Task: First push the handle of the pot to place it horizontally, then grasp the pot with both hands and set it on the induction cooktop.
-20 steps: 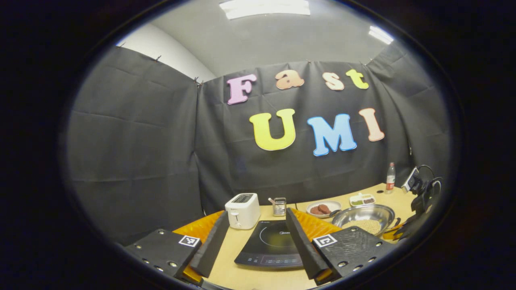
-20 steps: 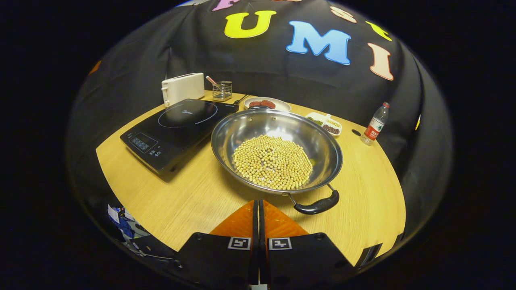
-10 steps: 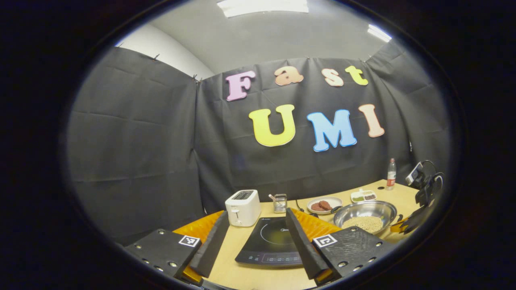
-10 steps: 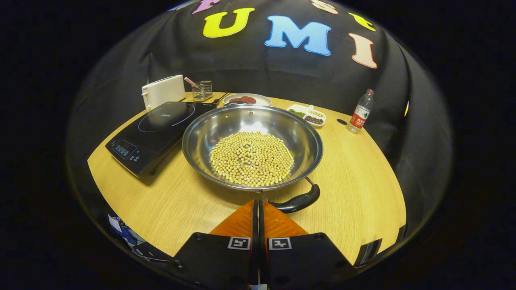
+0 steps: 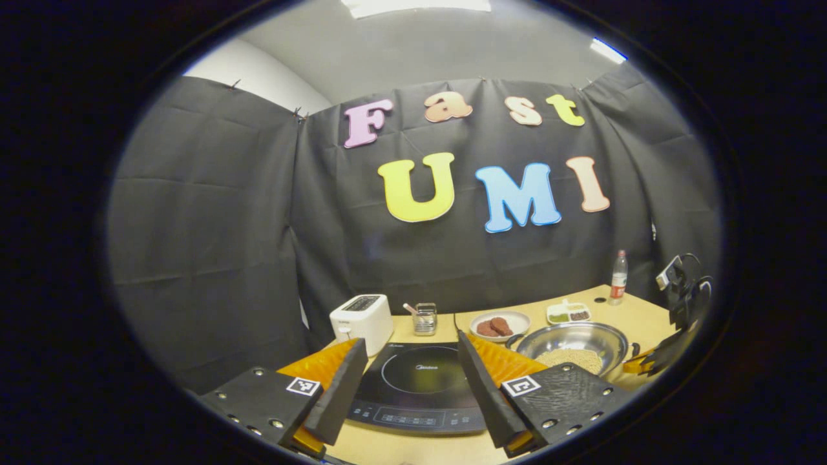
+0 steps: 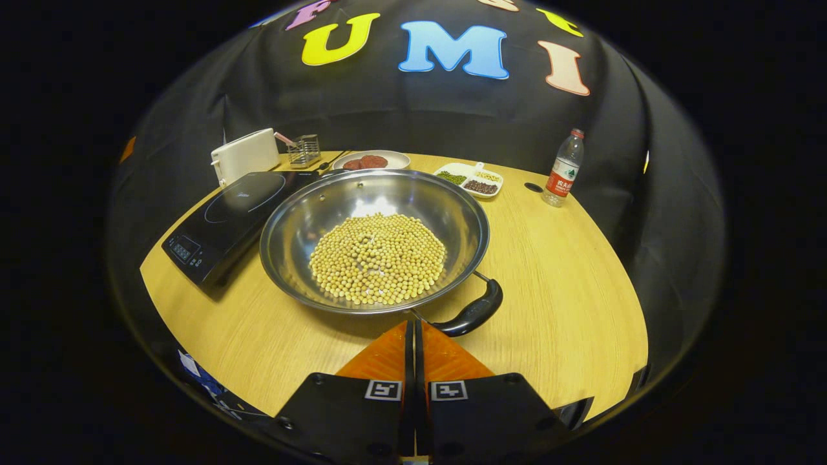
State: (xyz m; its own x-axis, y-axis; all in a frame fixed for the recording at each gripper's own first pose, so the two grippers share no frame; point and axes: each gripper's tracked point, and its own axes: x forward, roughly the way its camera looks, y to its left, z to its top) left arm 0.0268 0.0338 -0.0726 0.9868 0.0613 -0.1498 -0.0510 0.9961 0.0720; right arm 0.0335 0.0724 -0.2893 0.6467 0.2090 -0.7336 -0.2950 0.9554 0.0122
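Note:
A steel pot (image 6: pixel 460 210) holding soybeans (image 6: pixel 378 258) sits mid-table in the right gripper view. Its black near handle (image 6: pixel 475 313) points toward the lower right. My right gripper (image 6: pixel 413 326) is shut, with its tips right at the inner end of that handle. The black induction cooktop (image 6: pixel 226 210) lies left of the pot, whose rim overlaps the cooktop's corner. In the left gripper view my left gripper (image 5: pixel 410 341) is open and holds nothing, with the cooktop (image 5: pixel 420 387) between its fingers. To the right there are the pot (image 5: pixel 562 337) and the right gripper (image 5: pixel 646 361).
A white toaster (image 6: pixel 244 154) and a wire utensil holder (image 6: pixel 302 150) stand behind the cooktop. A plate of brown patties (image 6: pixel 369 160), a divided dish of beans (image 6: pixel 470 181) and a water bottle (image 6: pixel 562 169) line the back. The round wooden table's edge (image 6: pixel 581 387) is near.
The right gripper has stayed shut at the pot's near handle, and the handle has swung a little to the right. The left gripper has come closer to the cooktop.

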